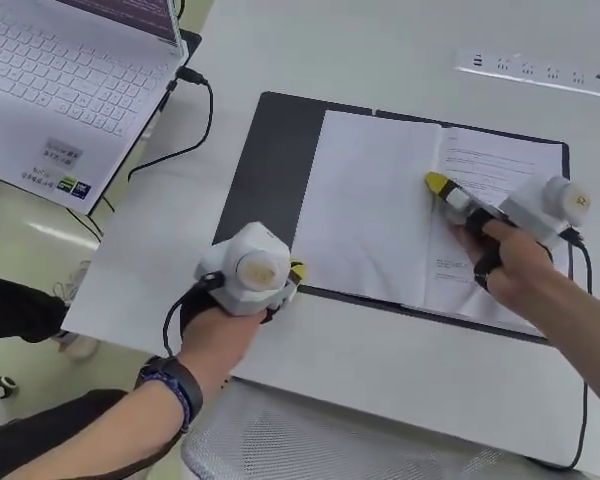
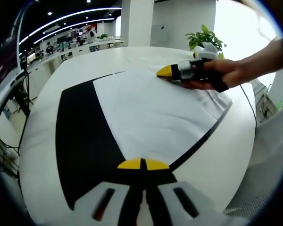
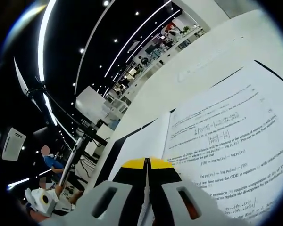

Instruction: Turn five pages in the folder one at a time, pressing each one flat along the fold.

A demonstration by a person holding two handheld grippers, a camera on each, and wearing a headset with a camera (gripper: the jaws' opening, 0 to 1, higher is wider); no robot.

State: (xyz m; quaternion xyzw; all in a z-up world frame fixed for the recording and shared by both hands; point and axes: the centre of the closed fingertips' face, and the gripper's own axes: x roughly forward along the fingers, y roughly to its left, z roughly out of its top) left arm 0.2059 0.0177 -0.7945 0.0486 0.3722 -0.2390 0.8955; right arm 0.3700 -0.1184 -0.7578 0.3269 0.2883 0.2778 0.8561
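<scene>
1. the folder (image 1: 273, 165) lies open and flat on the white table (image 1: 380, 370), to the right of a laptop (image 1: 70, 80) and on the near side of a power strip (image 1: 540, 72).
2. its black inner cover shows on the left. a blank page (image 1: 365, 200) lies across the middle, and a printed page (image 1: 500, 165) is on the right.
3. the left hand (image 1: 215, 335) comes in from the near left, forearm angled up towards the folder, with a dark band (image 1: 175, 385) on the wrist. it grips its tool from behind, knuckles up.
4. the left gripper (image 1: 296, 271) is at the folder's near edge, its yellow tips pointing at the near left corner of the blank page. in the left gripper view the jaws are pressed together with nothing between them. whether the tips touch the cover, i cannot tell.
5. the right hand (image 1: 510, 262) reaches in from the near right, arm stretched over the printed page, fingers curled round the handle.
6. the right gripper (image 1: 435, 183) points left and its yellow tips sit at the fold, where the blank and printed pages meet. in the right gripper view its jaws are closed tight on each other and i see no paper caught between them.
7. the two grippers are well apart, with the blank page between them.
</scene>
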